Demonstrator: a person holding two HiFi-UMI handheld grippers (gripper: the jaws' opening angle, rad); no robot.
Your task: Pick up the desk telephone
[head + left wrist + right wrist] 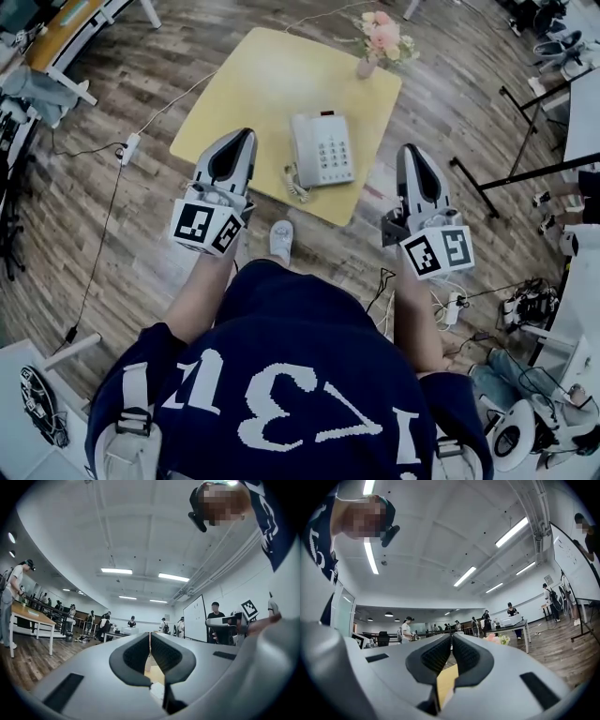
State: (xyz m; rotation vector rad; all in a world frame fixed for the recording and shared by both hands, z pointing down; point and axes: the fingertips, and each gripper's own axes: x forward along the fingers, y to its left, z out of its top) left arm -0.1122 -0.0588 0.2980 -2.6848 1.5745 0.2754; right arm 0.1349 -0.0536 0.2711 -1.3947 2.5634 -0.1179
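Note:
A white desk telephone with a coiled cord lies near the front edge of a small yellow table, handset on its left side. My left gripper hangs over the table's front left edge, left of the phone, jaws shut and empty. My right gripper is off the table's right side, also shut with nothing held. In the left gripper view the shut jaws point nearly level, a sliver of yellow table and white phone below them. The right gripper view shows shut jaws with yellow tabletop beneath.
A pink vase of flowers stands at the table's far right corner. A black stand rises to the right. Cables and a power strip lie on the wooden floor at left. Other people and desks fill the room beyond.

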